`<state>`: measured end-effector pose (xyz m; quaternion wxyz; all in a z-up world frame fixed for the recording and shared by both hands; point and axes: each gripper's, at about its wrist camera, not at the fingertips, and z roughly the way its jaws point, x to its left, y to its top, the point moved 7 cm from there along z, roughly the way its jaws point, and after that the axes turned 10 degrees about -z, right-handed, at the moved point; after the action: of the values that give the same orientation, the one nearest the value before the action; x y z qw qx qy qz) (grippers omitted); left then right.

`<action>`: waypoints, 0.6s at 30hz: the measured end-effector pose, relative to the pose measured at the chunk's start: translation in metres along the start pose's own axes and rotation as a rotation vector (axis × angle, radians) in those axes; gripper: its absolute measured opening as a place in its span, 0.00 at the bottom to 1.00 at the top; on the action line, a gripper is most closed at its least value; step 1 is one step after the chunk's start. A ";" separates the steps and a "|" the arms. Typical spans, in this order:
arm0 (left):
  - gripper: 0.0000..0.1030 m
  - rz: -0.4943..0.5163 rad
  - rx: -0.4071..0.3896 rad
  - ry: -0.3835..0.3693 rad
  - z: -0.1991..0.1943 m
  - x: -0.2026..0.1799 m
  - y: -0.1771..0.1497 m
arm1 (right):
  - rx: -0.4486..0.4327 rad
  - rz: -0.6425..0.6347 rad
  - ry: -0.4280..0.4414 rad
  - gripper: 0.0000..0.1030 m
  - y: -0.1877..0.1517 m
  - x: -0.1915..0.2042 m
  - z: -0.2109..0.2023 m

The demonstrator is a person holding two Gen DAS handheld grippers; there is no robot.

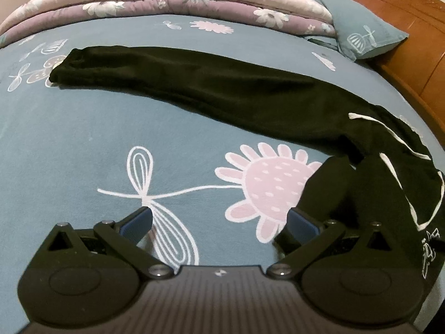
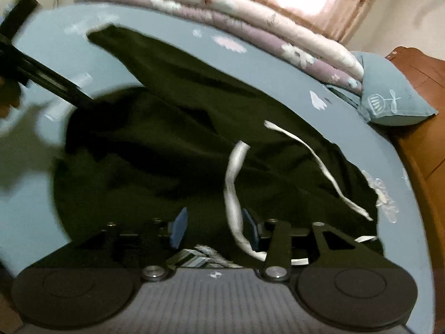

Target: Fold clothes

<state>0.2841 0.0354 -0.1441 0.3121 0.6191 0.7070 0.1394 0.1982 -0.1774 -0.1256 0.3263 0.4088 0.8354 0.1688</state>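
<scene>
Nearest us, the left gripper (image 1: 219,222) hangs low over the blue sheet (image 1: 83,144), its blue pads spread wide with only the printed flower between them; a lifted fold of the black trousers (image 1: 222,89) touches the outer side of its right-hand pad but is not pinched. The right gripper (image 2: 212,228) hovers over the waistband, jaws parted to a moderate gap; cloth and the white drawstring (image 2: 233,178) lie within that gap, though blur keeps us from telling whether anything is clamped. Beyond, one leg runs flat and long toward the far left, its cuff (image 1: 64,66) near the folded quilt (image 1: 167,2). In our judgement, a clean fold calls for seizing both layers at the waist edge, tucking the loose drawstring inside, and keeping the cloth taut between grippers so the leg seams align. The pillow (image 1: 367,33) and wooden headboard (image 1: 411,27) close the view.
</scene>
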 end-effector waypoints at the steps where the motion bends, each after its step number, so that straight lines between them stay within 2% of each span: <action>1: 0.99 -0.007 0.012 0.000 -0.001 0.001 0.000 | -0.009 -0.003 0.016 0.52 0.004 0.009 -0.001; 8: 0.99 -0.025 0.056 -0.035 -0.017 0.006 -0.007 | -0.071 -0.025 0.125 0.54 0.028 0.069 -0.007; 14: 0.99 -0.050 0.047 -0.031 -0.027 0.021 -0.011 | -0.124 -0.045 0.220 0.54 0.049 0.122 -0.013; 15: 0.99 -0.060 0.044 -0.036 -0.029 0.023 -0.010 | -0.128 -0.049 0.226 0.54 0.052 0.129 -0.013; 18: 0.99 -0.075 0.035 -0.037 -0.033 0.029 -0.009 | -0.089 -0.077 0.131 0.54 0.052 0.131 0.006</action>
<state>0.2558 0.0676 -0.1315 0.3193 0.6000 0.7261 0.1039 0.1729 -0.0417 -0.1550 0.2952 0.3496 0.8617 0.2193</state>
